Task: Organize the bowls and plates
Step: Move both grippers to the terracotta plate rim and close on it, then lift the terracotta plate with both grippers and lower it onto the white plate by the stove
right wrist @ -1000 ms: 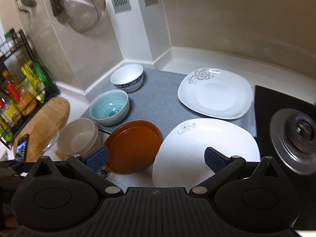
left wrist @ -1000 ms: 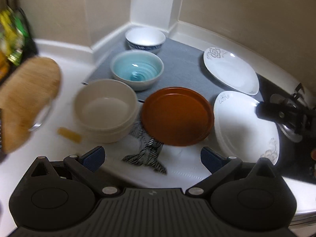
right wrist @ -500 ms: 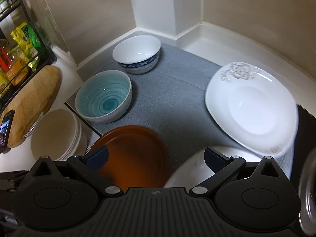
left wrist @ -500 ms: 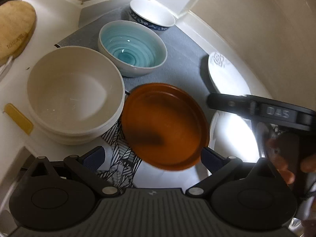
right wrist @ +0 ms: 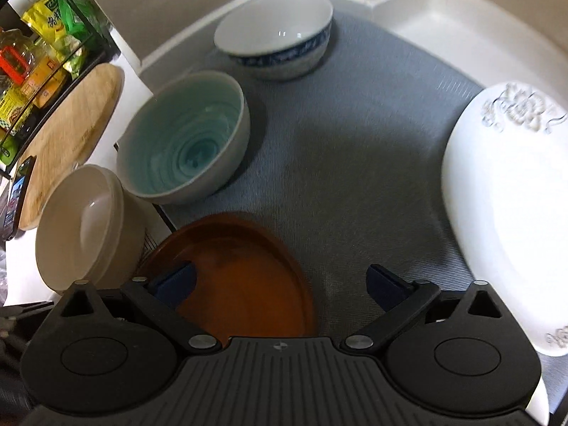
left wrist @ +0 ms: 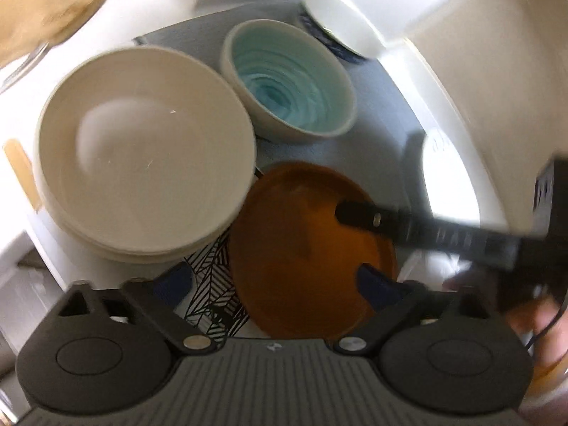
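Left wrist view alone shows the right gripper (left wrist: 351,211) reaching over the orange plate (left wrist: 305,248), lower centre. Left gripper (left wrist: 277,284) closing, jaws straddling the plate rim, not gripping. Right gripper's jaws spread wide, empty. Teal bowl (right wrist: 184,145) empty.

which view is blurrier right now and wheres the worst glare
Left wrist view is blurrier: the cream bowl and the other tongs crossing the orange plate are smeared, and the white wall at upper right is blown out. Right wrist view is sharper; its glare sits on the white plate.
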The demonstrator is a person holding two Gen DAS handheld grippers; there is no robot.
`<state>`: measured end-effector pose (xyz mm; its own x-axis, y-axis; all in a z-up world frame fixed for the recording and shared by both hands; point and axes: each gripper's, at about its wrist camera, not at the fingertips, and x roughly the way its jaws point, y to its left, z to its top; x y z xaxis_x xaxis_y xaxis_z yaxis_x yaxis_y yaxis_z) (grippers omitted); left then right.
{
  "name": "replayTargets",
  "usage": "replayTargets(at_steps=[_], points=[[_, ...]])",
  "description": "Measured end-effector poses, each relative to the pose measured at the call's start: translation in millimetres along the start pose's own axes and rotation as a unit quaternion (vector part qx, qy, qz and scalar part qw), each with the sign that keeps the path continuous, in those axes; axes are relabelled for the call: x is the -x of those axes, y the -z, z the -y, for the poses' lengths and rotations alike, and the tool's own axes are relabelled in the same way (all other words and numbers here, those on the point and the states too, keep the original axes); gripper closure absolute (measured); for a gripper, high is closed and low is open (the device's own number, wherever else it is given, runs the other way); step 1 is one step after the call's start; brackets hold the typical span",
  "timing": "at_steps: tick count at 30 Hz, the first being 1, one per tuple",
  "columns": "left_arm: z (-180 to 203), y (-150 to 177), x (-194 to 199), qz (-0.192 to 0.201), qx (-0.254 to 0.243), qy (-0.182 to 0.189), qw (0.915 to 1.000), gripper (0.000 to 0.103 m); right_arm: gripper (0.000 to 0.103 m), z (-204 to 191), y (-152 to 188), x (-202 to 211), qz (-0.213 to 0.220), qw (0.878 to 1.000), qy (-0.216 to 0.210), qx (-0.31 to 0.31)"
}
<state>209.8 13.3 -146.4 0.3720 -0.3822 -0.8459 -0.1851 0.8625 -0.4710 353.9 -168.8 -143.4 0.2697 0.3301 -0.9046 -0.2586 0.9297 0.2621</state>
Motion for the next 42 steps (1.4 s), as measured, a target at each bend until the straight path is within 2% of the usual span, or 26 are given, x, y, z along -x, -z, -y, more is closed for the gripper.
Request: replayTargets(at_steps=[3,6,7,8,10,11,14,21,28,32,36,39,42], points=[[1,-2,-1,-0.007,0.015,-0.005,0.9999,0.029,0.011,3,1,-5,-0.005,1.000,-0.009,0.007],[6,-1,-3,-0.004,0.007,-0.026,0.9996,0.046,0.023,-1,3,-5,0.001,0.999,-0.004,0.041],[8,1,-2,-0.002,0.003,-0.034,0.9994,0.055,0.034,-3,5,-4,0.005,0.999,0.001,0.054],[9,3,-1,-0.002,-0.001,-0.043,0.9991,0.060,0.052,-3,7,-2,0.012,0.998,0.007,0.064],[12,5,-2,0.002,-0.004,-0.064,0.9979,0.080,0.068,-2,9,0,0.021,0.997,0.010,0.070],[12,2,-4,0.003,-0.003,-0.073,0.9973,0.083,0.073,0,10,1,0.025,0.998,0.009,0.065],[7,3,0,0.004,0.005,-0.070,0.9975,0.084,0.084,3,11,7,0.039,0.998,0.006,0.049],[8,9,21,0.004,-0.007,-0.045,0.9990,0.084,0.087,-3,19,38,0.076,0.996,0.007,0.052],[43,17,28,-0.003,-0.086,-0.028,0.9959,0.084,0.087,9,38,75,0.118,0.993,0.022,0.021],[72,23,26,-0.019,-0.158,-0.009,0.9872,0.084,0.087,30,64,98,0.136,0.989,0.045,-0.020],[103,35,12,-0.049,-0.227,0.011,0.9726,0.084,0.087,55,97,113,0.143,0.984,0.075,-0.072],[121,46,-3,-0.074,-0.263,0.018,0.9617,0.084,0.087,74,120,116,0.137,0.980,0.092,-0.114],[130,52,-18,-0.096,-0.281,0.021,0.9548,0.084,0.087,86,139,116,0.135,0.975,0.107,-0.140]])
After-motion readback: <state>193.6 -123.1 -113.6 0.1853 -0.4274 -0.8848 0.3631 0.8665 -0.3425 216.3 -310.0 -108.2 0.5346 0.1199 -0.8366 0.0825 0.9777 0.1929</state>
